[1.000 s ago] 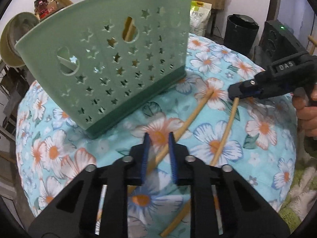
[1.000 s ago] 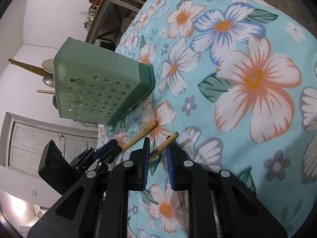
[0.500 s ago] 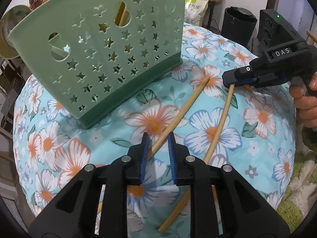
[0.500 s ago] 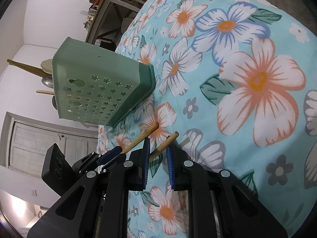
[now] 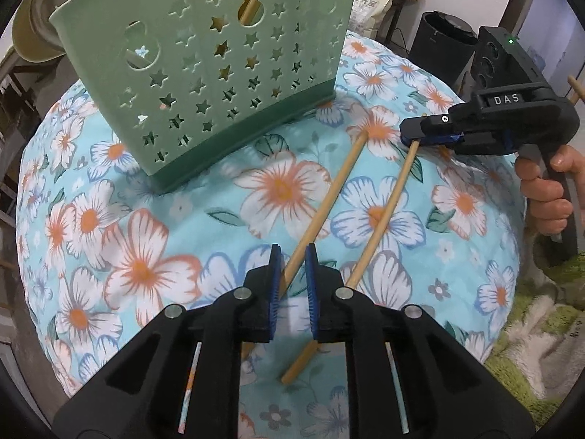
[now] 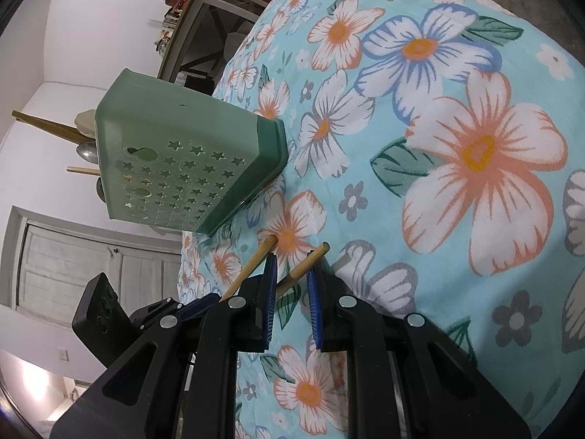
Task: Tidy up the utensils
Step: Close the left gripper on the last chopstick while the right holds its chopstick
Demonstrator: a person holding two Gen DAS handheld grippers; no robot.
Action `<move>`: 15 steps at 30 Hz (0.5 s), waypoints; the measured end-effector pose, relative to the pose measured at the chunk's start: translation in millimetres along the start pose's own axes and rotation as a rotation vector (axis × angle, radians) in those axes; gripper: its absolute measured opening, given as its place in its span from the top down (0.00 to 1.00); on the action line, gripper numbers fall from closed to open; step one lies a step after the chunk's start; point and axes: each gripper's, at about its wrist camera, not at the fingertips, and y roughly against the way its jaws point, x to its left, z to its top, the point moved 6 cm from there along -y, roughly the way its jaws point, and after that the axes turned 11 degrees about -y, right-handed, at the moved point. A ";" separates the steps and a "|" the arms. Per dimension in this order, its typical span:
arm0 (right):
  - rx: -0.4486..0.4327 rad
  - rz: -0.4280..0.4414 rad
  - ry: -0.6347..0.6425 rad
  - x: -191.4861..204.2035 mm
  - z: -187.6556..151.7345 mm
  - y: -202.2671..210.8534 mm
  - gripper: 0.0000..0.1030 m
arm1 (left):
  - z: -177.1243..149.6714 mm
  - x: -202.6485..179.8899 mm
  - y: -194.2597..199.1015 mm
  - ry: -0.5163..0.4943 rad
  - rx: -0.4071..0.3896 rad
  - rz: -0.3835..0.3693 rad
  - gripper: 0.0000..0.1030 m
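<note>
Two wooden chopsticks lie on the floral cloth. The left one [image 5: 331,190] runs between the pads of my left gripper [image 5: 292,274], which is open around it. The right one [image 5: 387,216] has its far tip between the pads of my right gripper [image 5: 426,139], also open around it. In the right wrist view the right gripper [image 6: 290,292] straddles that chopstick [image 6: 305,267], with the other chopstick [image 6: 252,267] just left. A green star-holed utensil basket [image 5: 219,69] stands behind, holding spoons and chopsticks [image 6: 86,153].
The floral cloth [image 5: 146,241] covers a rounded surface that drops off at its edges. A black bin [image 5: 438,44] and boxes stand behind. A shaggy green rug [image 5: 530,347] lies at the right. A dark table [image 6: 212,33] stands beyond the cloth.
My left gripper has slid back along its chopstick, away from the basket. The right gripper has hardly moved at the other chopstick's tip. Both stay open.
</note>
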 end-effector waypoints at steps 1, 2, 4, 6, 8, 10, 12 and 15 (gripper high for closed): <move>0.000 0.000 -0.001 -0.7 -0.2 0.7 0.84 | 1.4 0.7 0.5 0.009 -0.005 -0.011 0.88; 0.000 0.000 -0.001 0.1 0.1 -0.1 0.84 | 3.0 2.1 0.0 0.017 -0.009 -0.024 0.88; 0.000 0.000 0.000 1.6 0.9 -0.9 0.84 | 6.6 3.8 1.1 0.025 -0.007 -0.043 0.88; 0.000 0.000 0.000 2.2 0.8 -1.5 0.84 | 15.8 1.6 -5.1 0.013 -0.007 -0.059 0.88; 0.001 0.000 -0.001 2.0 1.2 -1.8 0.84 | 23.7 -1.8 -11.5 -0.004 0.001 -0.073 0.88; 0.001 -0.001 -0.001 2.9 1.4 -2.8 0.84 | 32.5 -4.7 -17.8 -0.022 0.010 -0.085 0.88; 0.001 -0.002 0.000 3.6 1.6 -3.6 0.84 | 40.7 -7.2 -23.3 -0.036 0.019 -0.100 0.88; 0.000 -0.002 0.000 3.3 2.3 -3.6 0.84 | 50.1 -9.8 -29.6 -0.061 0.038 -0.109 0.87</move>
